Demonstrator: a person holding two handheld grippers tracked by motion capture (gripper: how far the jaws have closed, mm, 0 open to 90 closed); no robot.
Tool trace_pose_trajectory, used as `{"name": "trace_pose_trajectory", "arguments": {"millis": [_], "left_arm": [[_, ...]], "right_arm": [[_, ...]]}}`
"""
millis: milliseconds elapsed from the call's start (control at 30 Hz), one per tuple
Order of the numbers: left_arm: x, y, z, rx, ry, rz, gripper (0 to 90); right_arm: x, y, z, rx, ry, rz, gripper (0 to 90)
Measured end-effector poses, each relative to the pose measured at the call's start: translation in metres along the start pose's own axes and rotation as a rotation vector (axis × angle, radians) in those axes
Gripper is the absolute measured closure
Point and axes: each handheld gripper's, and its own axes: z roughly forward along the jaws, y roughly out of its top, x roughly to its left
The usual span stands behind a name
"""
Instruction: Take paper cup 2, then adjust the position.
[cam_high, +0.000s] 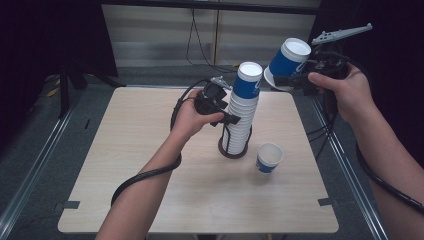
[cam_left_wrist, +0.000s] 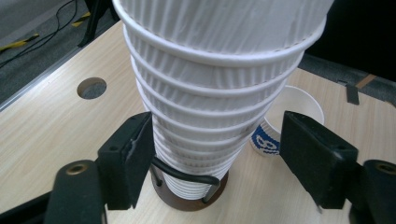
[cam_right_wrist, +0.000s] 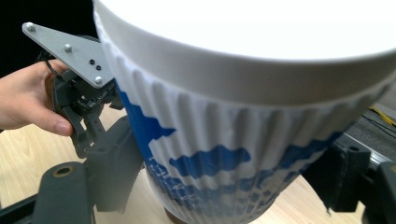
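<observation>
The left gripper (cam_high: 234, 119) is at the lower part of the stack of cups (cam_high: 242, 111), one jaw on each side of it. In the left gripper view the left jaw lies against the ribbed white side of the stack (cam_left_wrist: 205, 93), and the right jaw stands a little away from it, with a gap showing; so the jaws are around the stack but I cannot tell if both press on it. The stack is upside down, many cups one over another, and its top cup is blue and white. Under the jaws the stack sits in a round dark holder (cam_high: 233, 150) with a black wire ring (cam_left_wrist: 187, 175) around the lowest cups.

The right gripper (cam_high: 286, 80) is up and to the right of the stack, well above the table (cam_high: 150, 150). Its jaws are clamped on one blue and white cup (cam_high: 288, 59), which is tilted with its closed bottom pointing up and away. In the right gripper view this held cup (cam_right_wrist: 233, 154) is between the two jaws, and the left hand (cam_right_wrist: 28, 100) with its gripper is behind it.

Just right of the holder, on the table, one more single cup (cam_high: 269, 157) stands upright with its mouth open; it looks empty. In the left gripper view it (cam_left_wrist: 285, 126) is behind the right jaw. A round hole (cam_left_wrist: 91, 87) in the table is to the left of the stack.
</observation>
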Motion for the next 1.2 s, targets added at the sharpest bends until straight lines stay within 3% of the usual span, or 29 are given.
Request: {"name": "trace_pose_trajectory", "arguments": {"millis": [133, 367, 1200], "left_arm": [[0.001, -0.001, -0.001, -0.005, 0.001, -0.005, 30.6], [0.0, -0.004, -0.001, 0.014, -0.006, -0.016, 23.1], [-0.003, -0.023, -0.017, 0.03, -0.014, -0.01, 17.5]], "right_arm": [[-0.002, -0.003, -0.004, 0.004, -0.001, -0.003, 20.4], [-0.003, -0.018, -0.005, 0.032, 0.012, -0.011, 20.5], [0.015, -0.064, 0.04, 0.102, 0.09, -0.048, 20.5]]}}
